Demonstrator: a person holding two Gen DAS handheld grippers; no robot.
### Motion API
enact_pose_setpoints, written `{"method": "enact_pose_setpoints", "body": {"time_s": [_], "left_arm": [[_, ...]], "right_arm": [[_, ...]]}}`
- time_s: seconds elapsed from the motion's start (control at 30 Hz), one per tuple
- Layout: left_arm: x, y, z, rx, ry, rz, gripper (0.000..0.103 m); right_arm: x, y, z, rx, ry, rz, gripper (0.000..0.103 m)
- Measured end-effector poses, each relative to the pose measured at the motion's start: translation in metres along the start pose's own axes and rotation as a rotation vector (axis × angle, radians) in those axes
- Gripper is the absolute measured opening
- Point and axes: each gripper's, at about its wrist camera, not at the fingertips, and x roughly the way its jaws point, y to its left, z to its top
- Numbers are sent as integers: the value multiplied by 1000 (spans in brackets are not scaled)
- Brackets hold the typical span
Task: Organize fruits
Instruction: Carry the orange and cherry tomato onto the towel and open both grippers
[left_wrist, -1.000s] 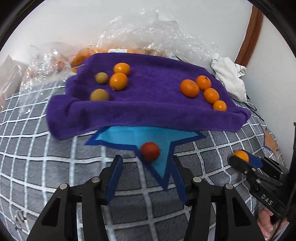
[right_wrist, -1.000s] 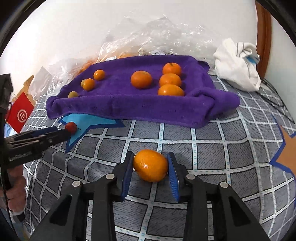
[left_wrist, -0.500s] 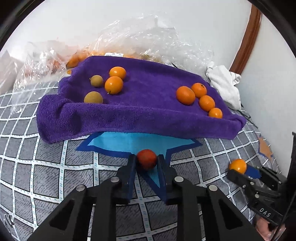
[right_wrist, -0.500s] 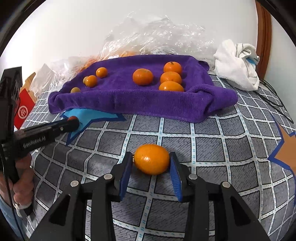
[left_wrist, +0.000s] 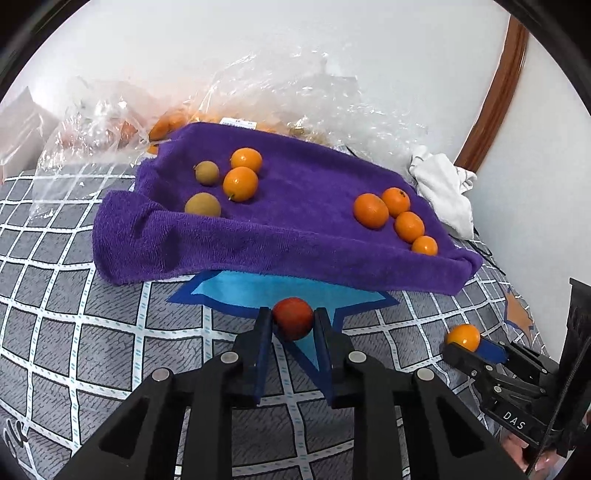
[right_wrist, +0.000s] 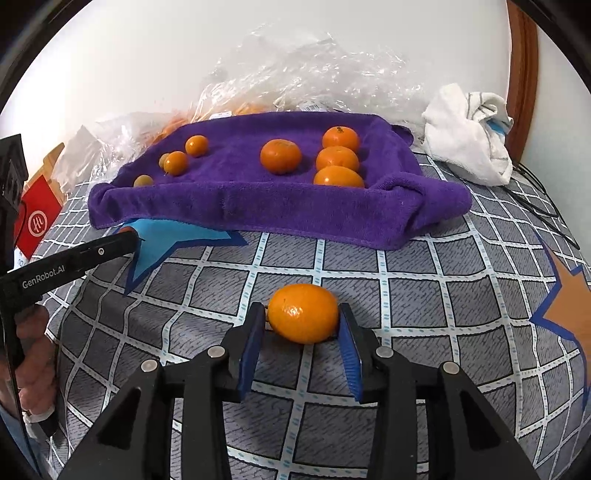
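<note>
My left gripper (left_wrist: 293, 320) is shut on a small red fruit (left_wrist: 293, 316) just above the blue star on the bedspread. My right gripper (right_wrist: 303, 317) is shut on a mandarin (right_wrist: 303, 313) over the checked bedspread; it also shows at the right of the left wrist view (left_wrist: 463, 336). A purple towel (left_wrist: 295, 236) lies beyond, with small orange and greenish fruits (left_wrist: 240, 183) at its left and several mandarins (left_wrist: 370, 210) at its right. The towel also shows in the right wrist view (right_wrist: 258, 210).
Crumpled clear plastic bags (left_wrist: 314, 96) with more orange fruit lie behind the towel against the wall. A white cloth (right_wrist: 469, 136) lies at the back right. A red box (right_wrist: 37, 221) stands at the left edge. A wooden frame (left_wrist: 491, 92) rises at the right.
My left gripper moved forward and closed on the red fruit, then lifted it slightly. My right gripper kept hold of the mandarin and shifted a little.
</note>
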Motion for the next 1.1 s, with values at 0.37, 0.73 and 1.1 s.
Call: {"method": "enact_pose_setpoints", "body": {"time_s": [0.37, 0.73, 1.1], "left_arm": [[-13, 8, 2, -20, -70, 2, 22], [-35, 19, 8, -62, -110, 28, 22], [-74, 27, 60, -57, -176, 66, 22]], "right_arm": [[-6, -5, 0, 29, -32, 40, 39], [-27, -4, 10, 45, -29, 68, 39], [-45, 10, 95, 15, -172, 106, 39]]}}
